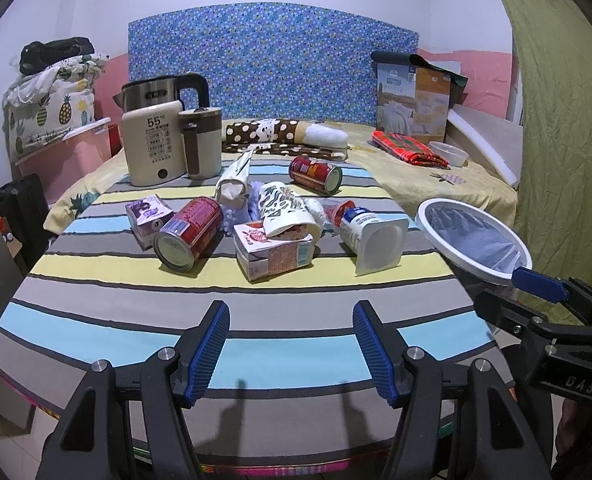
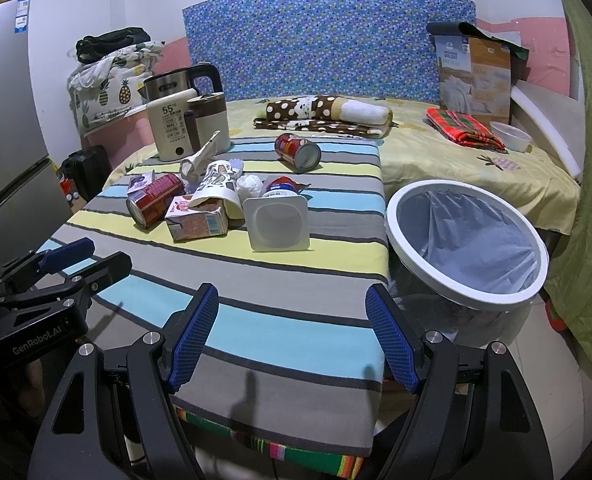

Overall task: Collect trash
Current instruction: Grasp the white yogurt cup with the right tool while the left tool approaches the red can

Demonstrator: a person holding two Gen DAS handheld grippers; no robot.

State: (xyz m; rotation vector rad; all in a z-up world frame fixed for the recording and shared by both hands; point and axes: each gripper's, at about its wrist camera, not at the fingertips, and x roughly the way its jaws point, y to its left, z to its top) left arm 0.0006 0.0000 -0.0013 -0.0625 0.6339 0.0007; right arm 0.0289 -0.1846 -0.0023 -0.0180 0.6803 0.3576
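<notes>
Left wrist view: left hand-held gripper (image 1: 292,350) released, blue pads spread wide with nothing between them, hanging over the near edge of the striped counter (image 1: 256,312). Right hand-held gripper (image 2: 292,334) likewise released and empty; in the left wrist view it shows only in part at the right edge, overlapping the near rim of the trash bin (image 1: 473,236).

Landmark: yogurt cup (image 2: 276,222), lying on its side, open mouth toward the cameras.
- Left of the cup: torn red-and-white carton (image 2: 196,220) with a crumpled patterned paper cup (image 2: 218,186) resting on it.
- Further left: red can (image 2: 154,198) on its side; small purple carton (image 2: 140,182) half hidden behind that can.
- Behind the cup: white crumpled wad (image 2: 249,185) and a red-topped wrapper (image 2: 282,184), mostly hidden, contents not readable.
- Well behind the cup: second red can (image 2: 297,151), also on its side.
- Right of the cup, off the counter edge: trash bin (image 2: 467,240), white rim, lined with a thin bag; its lower body is hard to make out.
- Far left behind the cup: cream kettle (image 2: 172,128) marked 55, with a brown-lidded mug (image 2: 210,122) touching it.

Bed (image 2: 475,168) lies beyond the counter, carrying a folded red plaid cloth (image 2: 463,130).
</notes>
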